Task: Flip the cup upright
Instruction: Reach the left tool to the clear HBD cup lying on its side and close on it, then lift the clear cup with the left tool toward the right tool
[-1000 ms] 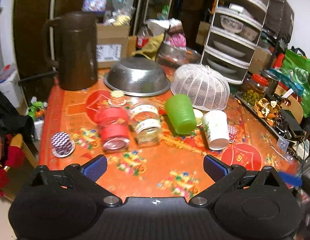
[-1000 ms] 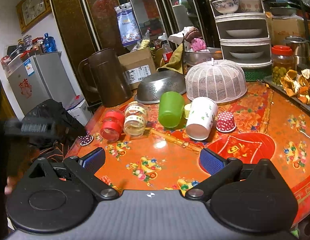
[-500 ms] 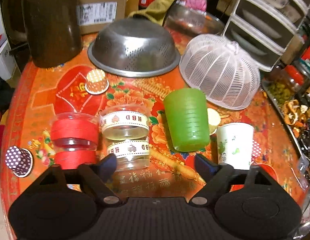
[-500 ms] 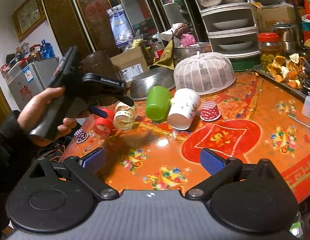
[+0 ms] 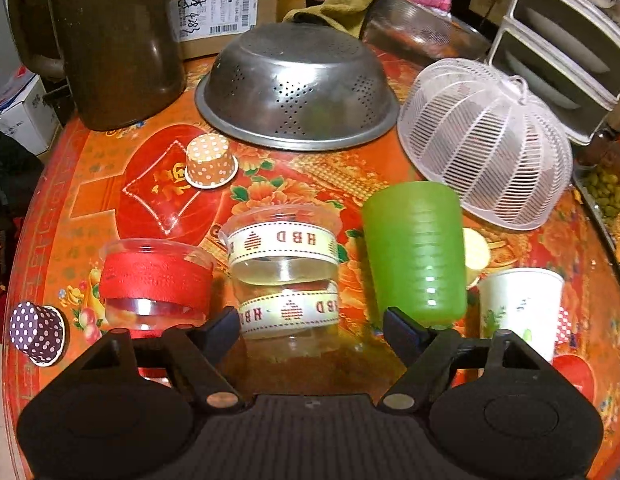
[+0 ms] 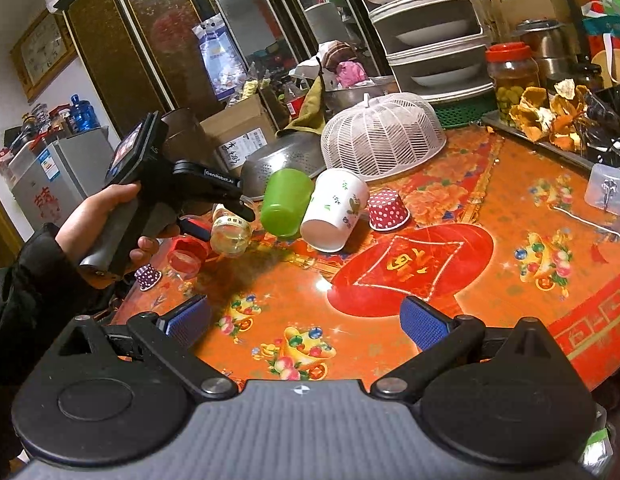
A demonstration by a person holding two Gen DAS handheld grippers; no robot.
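Several cups lie on their sides on the orange table: a clear cup with HBD ribbon, a clear cup with a red band, a green cup and a white paper cup. My left gripper is open, its jaws just above and on either side of the HBD cup. In the right wrist view the left gripper hovers over the HBD cup, beside the green cup and white cup. My right gripper is open and empty over the table's front.
An upside-down steel colander, a white mesh food cover and a brown pitcher stand behind the cups. Small dotted paper cups sit upside down: orange, purple, red. A tray of peels lines the right edge.
My left gripper has moved forward and down from the table's front to just over the HBD cup. My right gripper has drifted slightly back and right, staying open.
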